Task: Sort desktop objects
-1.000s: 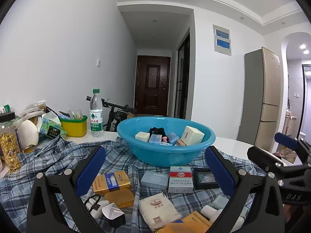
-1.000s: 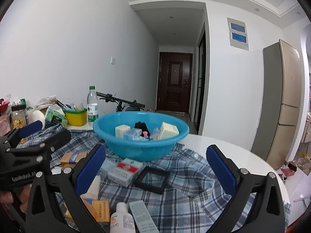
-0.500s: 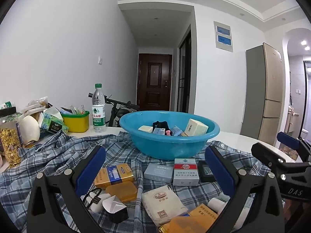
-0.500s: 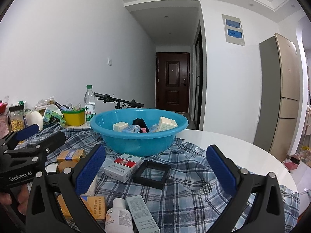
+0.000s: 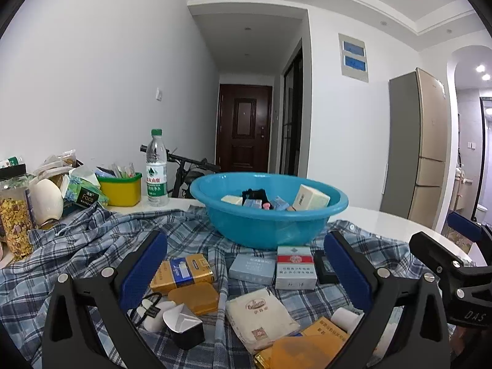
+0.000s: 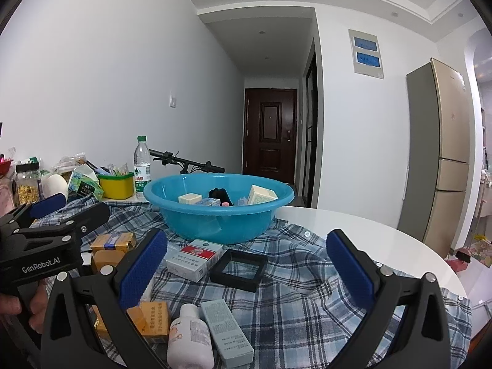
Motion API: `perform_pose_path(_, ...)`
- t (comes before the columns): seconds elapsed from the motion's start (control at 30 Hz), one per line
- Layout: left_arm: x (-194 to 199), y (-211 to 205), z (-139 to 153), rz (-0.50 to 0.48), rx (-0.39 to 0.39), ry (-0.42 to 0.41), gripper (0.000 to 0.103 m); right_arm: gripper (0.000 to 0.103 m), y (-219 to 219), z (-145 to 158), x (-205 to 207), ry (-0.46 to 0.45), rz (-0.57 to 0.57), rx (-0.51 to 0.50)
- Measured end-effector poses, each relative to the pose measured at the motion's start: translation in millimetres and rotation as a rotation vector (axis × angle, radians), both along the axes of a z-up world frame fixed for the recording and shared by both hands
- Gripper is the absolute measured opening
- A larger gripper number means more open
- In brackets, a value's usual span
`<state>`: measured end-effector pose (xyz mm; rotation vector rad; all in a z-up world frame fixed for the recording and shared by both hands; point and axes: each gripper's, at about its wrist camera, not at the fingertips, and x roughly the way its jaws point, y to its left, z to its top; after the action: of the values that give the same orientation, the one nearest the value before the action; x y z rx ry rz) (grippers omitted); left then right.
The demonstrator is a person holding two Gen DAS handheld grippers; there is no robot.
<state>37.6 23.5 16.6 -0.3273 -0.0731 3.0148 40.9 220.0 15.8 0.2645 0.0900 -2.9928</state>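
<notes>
A blue basin [image 5: 267, 224] [image 6: 215, 221] stands on a plaid cloth and holds several small boxes and a black item. In front of it lie a red-and-white cigarette pack [image 5: 295, 266] [image 6: 195, 258], a pale blue box [image 5: 252, 267], a yellow-blue box [image 5: 181, 272], a white pouch [image 5: 261, 316], a black square frame [image 6: 238, 269], a white bottle [image 6: 189, 335] and a grey tube box [image 6: 226, 332]. My left gripper [image 5: 246, 273] is open and empty above these items. My right gripper [image 6: 246, 273] is open and empty over the frame.
At the back left stand a water bottle [image 5: 156, 169], a yellow tub [image 5: 123, 187], a tissue pack [image 5: 84, 190], a white egg-shaped object [image 5: 46, 196] and a cereal jar [image 5: 15, 212]. The white round table [image 6: 369, 233] shows bare at the right. A fridge [image 6: 442, 153] stands beyond.
Both grippers have tilted and drawn back a little, so the basin sits lower and farther in both views. Both stay open and empty.
</notes>
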Motion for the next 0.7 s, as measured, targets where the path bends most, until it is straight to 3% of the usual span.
perform_pose_path(0.3, -10, 2, -5, 0.037, -0.025, -0.055, 0.103, 0.103, -8, -2, -2, -0.022, -0.011, 0.054)
perform_pose_path(0.43, -11, 7, -6, 0.026, -0.052, -0.060, 0.103, 0.103, -19, -8, -10, -0.103, 0.021, 0.094)
perform_pose_path(0.57, -12, 14, -7, 0.013, -0.086, -0.061, 0.103, 0.103, -2, -9, -10, -0.101, 0.004, 0.013)
perform_pose_path(0.7, -13, 15, -7, 0.008, -0.089, -0.066, 0.103, 0.103, 8, -13, -24, -0.181, -0.034, -0.030)
